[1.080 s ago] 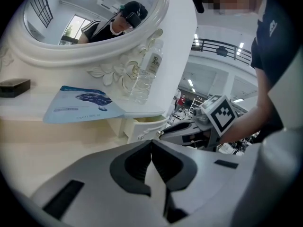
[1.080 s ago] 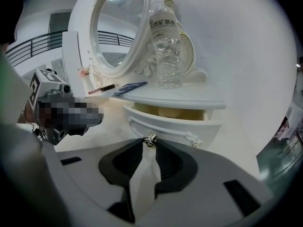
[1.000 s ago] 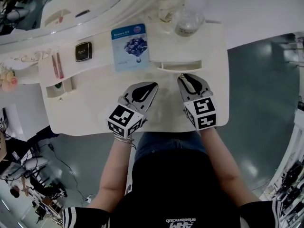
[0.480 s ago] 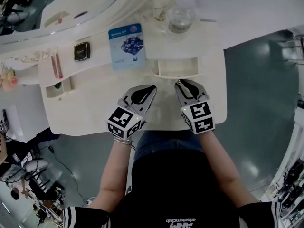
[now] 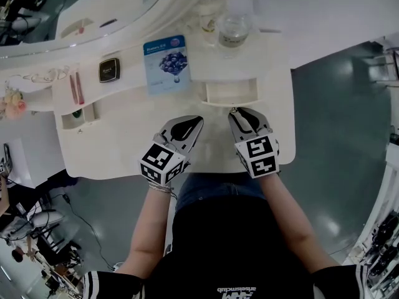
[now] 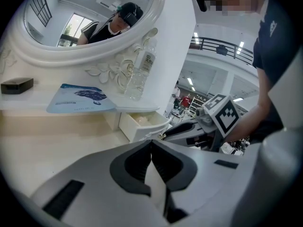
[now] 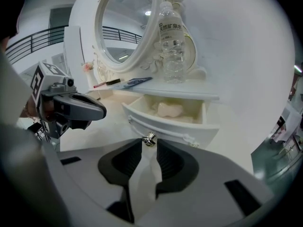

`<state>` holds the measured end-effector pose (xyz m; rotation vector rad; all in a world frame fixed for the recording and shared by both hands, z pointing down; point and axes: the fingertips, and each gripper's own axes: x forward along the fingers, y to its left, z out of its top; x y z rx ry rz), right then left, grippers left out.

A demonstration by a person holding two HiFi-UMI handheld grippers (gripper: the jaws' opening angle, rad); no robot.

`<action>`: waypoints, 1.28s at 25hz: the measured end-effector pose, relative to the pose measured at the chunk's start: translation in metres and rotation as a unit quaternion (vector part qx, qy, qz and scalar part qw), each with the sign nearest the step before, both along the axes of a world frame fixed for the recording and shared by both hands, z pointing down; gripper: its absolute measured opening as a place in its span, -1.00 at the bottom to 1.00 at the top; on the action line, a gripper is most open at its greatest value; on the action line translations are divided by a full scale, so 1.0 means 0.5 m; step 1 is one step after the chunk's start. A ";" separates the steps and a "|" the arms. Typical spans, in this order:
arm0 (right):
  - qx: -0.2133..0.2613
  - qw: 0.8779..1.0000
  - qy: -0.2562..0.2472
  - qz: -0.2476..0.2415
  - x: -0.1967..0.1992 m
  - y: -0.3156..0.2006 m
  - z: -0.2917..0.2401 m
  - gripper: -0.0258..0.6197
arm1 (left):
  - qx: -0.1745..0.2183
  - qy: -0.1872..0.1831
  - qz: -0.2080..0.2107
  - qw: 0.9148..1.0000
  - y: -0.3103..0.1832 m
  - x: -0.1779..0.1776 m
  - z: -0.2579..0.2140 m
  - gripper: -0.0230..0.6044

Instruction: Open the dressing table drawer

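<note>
- Whereas the drawer [image 5: 232, 93] was barely ajar a second ago, it's well out now — looks done.
- My right gripper [image 7: 149, 144]: jaws just opening, slack around the knob [image 7: 149, 139].
- My left gripper [image 6: 151, 143]: jaws together, empty.

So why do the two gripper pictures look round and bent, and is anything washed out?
Left gripper view: a wide-angle lens curves the mirror and blackens the corners. Right gripper view: same bulge and dark rim, yet the bottle and drawer stay sharp. Head view: the white tabletop is bright with little shadow, and the floor shows soft glare.
</note>
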<state>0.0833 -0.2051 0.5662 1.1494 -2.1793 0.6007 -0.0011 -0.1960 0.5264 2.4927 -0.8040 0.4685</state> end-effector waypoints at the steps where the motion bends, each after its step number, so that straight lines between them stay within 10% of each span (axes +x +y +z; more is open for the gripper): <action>1: 0.001 1.000 0.003 -0.001 0.003 0.003 -0.004 -0.57 | 0.001 0.000 0.000 1.000 0.001 -0.001 -0.003 -0.87; 32: 0.089 0.994 -0.048 -0.030 0.062 0.014 -0.240 -0.86 | 0.060 0.016 -0.010 0.998 -0.004 -0.017 -0.161 -0.87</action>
